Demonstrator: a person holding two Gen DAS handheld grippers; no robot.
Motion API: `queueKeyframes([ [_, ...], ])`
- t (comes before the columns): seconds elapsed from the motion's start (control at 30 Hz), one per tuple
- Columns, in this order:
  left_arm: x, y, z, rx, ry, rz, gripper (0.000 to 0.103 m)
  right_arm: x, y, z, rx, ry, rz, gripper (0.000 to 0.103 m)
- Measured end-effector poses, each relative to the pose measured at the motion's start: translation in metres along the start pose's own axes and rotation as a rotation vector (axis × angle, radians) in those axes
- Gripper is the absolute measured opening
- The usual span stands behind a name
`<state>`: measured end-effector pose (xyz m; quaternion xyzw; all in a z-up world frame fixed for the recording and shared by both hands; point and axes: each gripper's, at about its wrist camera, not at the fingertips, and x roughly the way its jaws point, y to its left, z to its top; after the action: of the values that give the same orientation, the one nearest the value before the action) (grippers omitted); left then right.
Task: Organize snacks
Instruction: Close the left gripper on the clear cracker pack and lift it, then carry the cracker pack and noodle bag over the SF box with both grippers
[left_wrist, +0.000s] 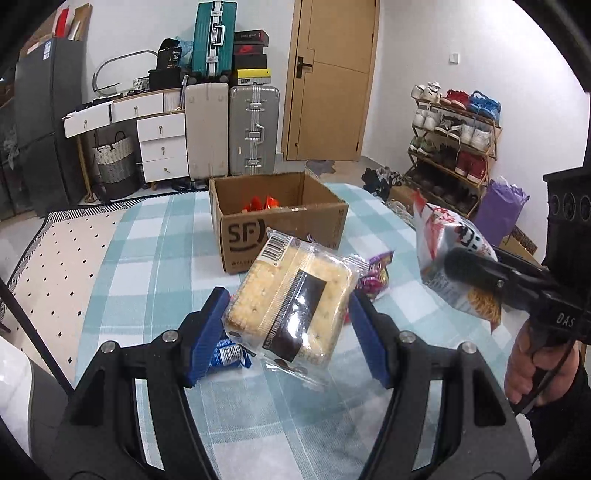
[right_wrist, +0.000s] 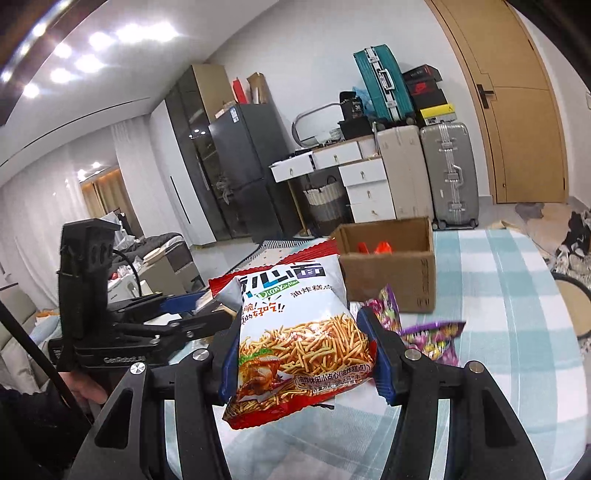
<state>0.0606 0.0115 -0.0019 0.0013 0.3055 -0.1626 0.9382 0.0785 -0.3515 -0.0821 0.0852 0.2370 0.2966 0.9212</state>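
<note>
a lived-in home, a main room that doubles as storage. at twelve o'clock a wooden door (left_wrist: 332, 79) with a dark handle; at eleven, suitcases (left_wrist: 232, 129) stacked against the wall beside a white chest of drawers (left_wrist: 162, 147) and a woven laundry basket (left_wrist: 114, 162). at two o'clock a shoe rack (left_wrist: 454, 144) crowded with trainers. a dark fridge (right_wrist: 240, 166) stands at eleven, a sofa (right_wrist: 162, 247) at nine. underneath, a table with a checked cloth (left_wrist: 147, 258).

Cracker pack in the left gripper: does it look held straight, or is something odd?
The cracker pack sits tilted between the left gripper's blue pads, barcode corner pointing up toward the box. No tear or spill is visible.
</note>
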Motion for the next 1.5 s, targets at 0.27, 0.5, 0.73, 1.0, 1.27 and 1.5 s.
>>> queueKeyframes([
  [0.27, -0.013, 0.009, 0.042, -0.023, -0.039, 0.008, 0.065, -0.012, 0.018, 0.039, -0.051, -0.026, -0.005, 0.058],
  [0.5, -0.015, 0.019, 0.078, -0.034, -0.059, 0.009, 0.065, -0.013, 0.024, 0.074, -0.068, -0.035, 0.004, 0.058],
  [0.73, -0.013, 0.033, 0.123, -0.053, -0.071, 0.016, 0.065, -0.004, 0.023, 0.11, -0.069, -0.034, 0.01, 0.058],
  [1.0, 0.001, 0.049, 0.167, -0.079, -0.06, 0.021, 0.065, 0.017, 0.017, 0.145, -0.077, -0.03, -0.007, 0.058],
  [1.27, 0.031, 0.053, 0.208, -0.089, -0.034, 0.027, 0.065, 0.049, -0.004, 0.182, -0.069, -0.016, -0.034, 0.058],
  [1.5, 0.073, 0.052, 0.246, -0.075, 0.001, 0.07, 0.065, 0.084, -0.034, 0.216, -0.023, 0.02, -0.065, 0.058],
])
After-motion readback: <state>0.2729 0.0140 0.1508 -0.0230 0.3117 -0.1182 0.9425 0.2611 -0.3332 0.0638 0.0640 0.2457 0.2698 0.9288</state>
